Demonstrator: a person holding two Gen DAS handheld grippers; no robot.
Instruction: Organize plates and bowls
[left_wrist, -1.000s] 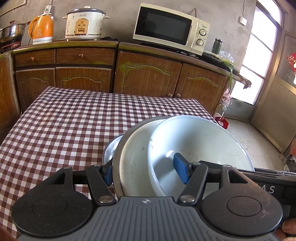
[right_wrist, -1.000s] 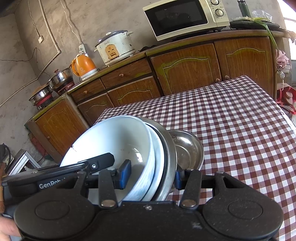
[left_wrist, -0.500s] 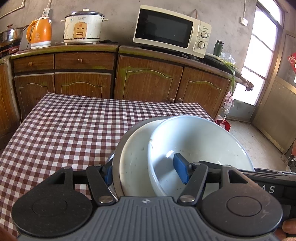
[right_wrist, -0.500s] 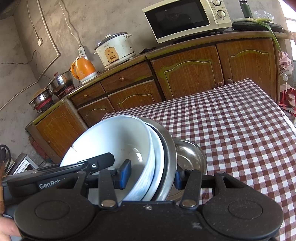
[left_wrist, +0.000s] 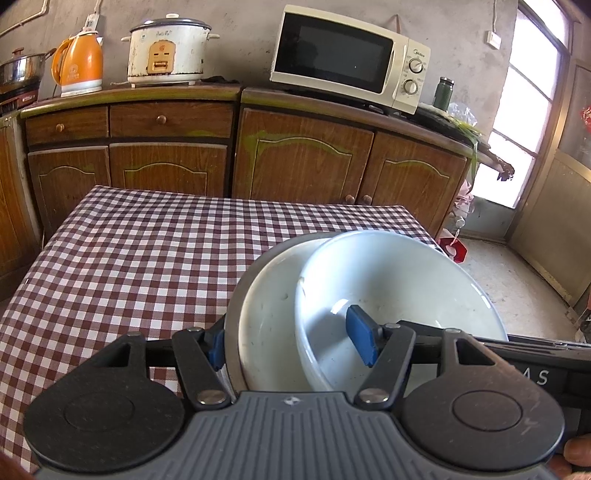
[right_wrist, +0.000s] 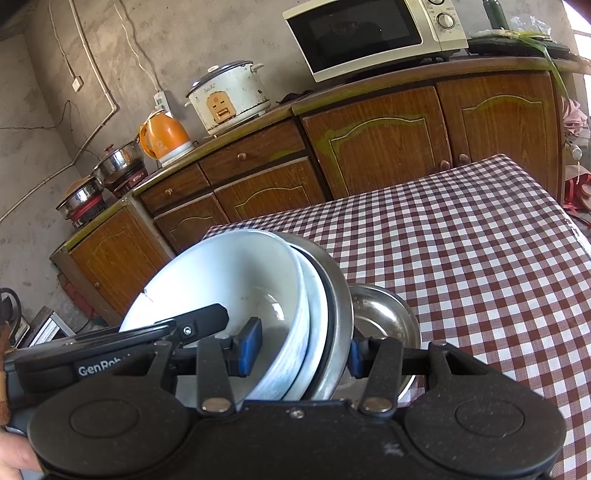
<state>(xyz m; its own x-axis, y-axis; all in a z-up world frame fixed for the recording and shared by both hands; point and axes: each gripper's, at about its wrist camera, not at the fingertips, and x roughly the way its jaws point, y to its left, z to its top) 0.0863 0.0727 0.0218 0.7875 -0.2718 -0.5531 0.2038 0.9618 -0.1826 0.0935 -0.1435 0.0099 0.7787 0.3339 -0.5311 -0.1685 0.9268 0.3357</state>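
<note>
We held a nested stack of dishes above the surface (left_wrist: 140, 258), which was draped in a glossy maroon-and-white checked cloth.

From the left wrist view, the left tongs (left_wrist: 291, 347) stood about half open and clamped on the stack's near edge: one blue pad pressed the outside of the grey metal plate (left_wrist: 236, 295), the other sat inside the round white bowl (left_wrist: 399, 284). Between plate and bowl lay a white plate (left_wrist: 269, 306), smooth and faintly speckled. The bowl was deep, glazed, with a thin rim, and it leaned to the right of the plates. To its right the black body of the other tool crossed the frame.

From the right wrist view, the right tongs (right_wrist: 299, 350) were likewise partly open and gripping the same stack from the opposite side, one blue pad inside the bowl (right_wrist: 229, 280), the other behind the metal plate's dull rim (right_wrist: 338, 295). Just right of the stack we saw a small stainless steel bowl (right_wrist: 384, 317), shiny and scuffed; whether it rested on the cloth or hung with the stack we could not tell.

Behind ran wooden cabinets (left_wrist: 303, 158) with arched door panels, carrying an orange kettle (left_wrist: 77, 62), a worn white rice cooker (left_wrist: 166, 51) and a boxy cream microwave (left_wrist: 347, 59).
</note>
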